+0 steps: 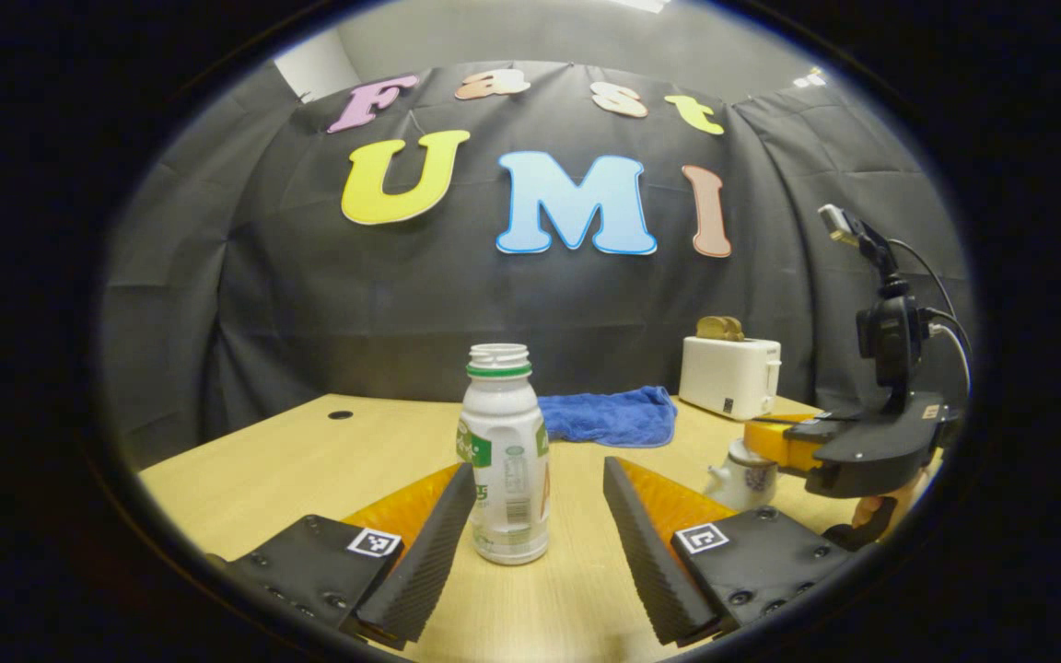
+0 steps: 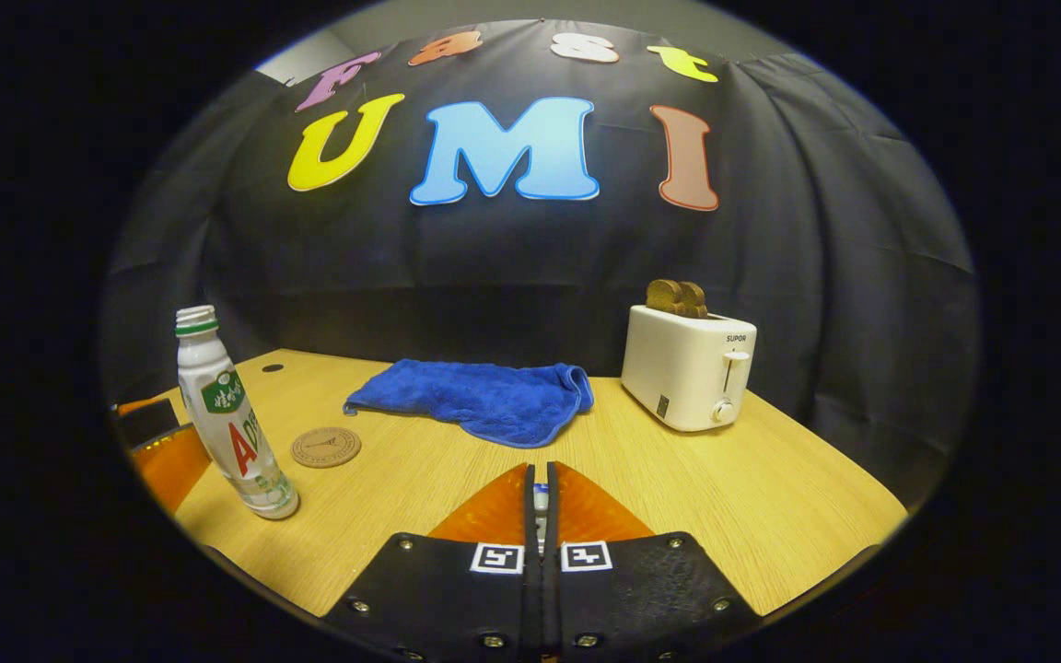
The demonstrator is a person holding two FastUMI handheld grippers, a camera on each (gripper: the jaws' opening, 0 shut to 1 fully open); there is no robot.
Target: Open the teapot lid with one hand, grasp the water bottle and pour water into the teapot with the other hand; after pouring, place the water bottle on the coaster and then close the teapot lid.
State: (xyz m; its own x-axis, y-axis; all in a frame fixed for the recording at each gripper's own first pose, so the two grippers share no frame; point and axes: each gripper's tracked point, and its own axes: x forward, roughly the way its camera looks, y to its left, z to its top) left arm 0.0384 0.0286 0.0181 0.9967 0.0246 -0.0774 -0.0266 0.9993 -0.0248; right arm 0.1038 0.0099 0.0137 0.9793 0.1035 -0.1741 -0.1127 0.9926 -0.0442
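Here the left tool [image 1: 538,525] stands spread wide, the uncapped water bottle [image 1: 503,451] upright on the table [image 1: 263,470] between its fingers, nearer the left one and ungripped. Farther right, the right tool [image 2: 541,502] is clenched on something small and pale, likely the teapot lid, over the teapot [image 1: 740,474].

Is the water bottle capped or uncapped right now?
Uncapped: the water bottle stands upright on the table, its threaded mouth bare, between the left gripper's open fingers.
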